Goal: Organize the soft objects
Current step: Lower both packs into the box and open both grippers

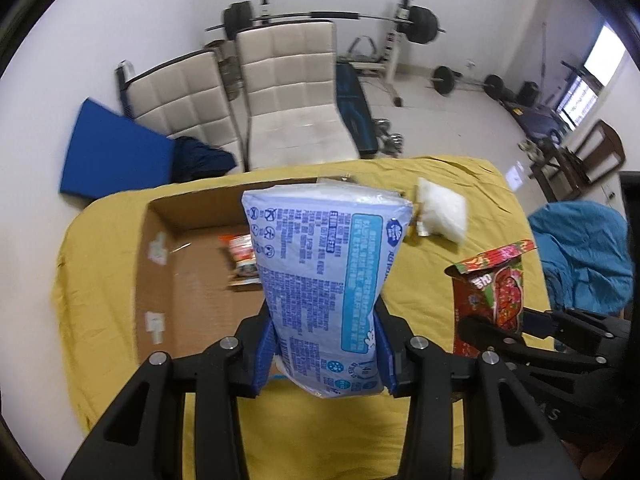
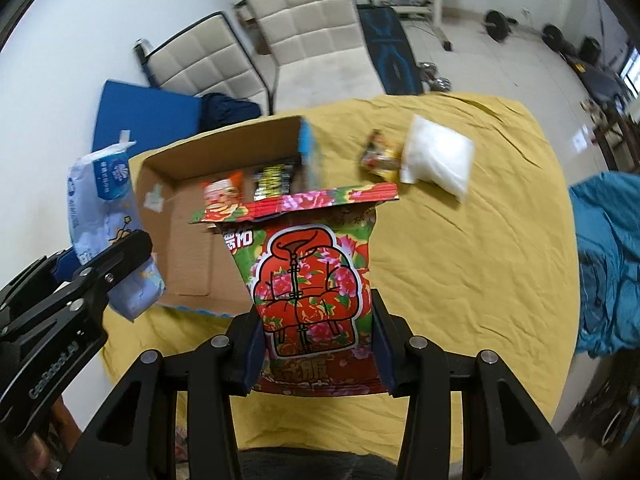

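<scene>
A pale blue plastic pack printed with dark blue text point(image 1: 320, 280) is clamped in the left claw point(image 1: 324, 356) and held raised above the open brown cardboard box point(image 1: 192, 272). A red floral snack bag point(image 2: 312, 288) is clamped in the right claw point(image 2: 318, 344), just beside the box. Both claws are pointed steeply downward. Packets are seen lying inside the box. A white plastic pouch point(image 2: 438, 158) is left on the yellow sheet point(image 2: 460, 260) covering the counter. Cream padded chairs point(image 1: 292, 92) and barbells point(image 1: 420, 24) are seen behind.
</scene>
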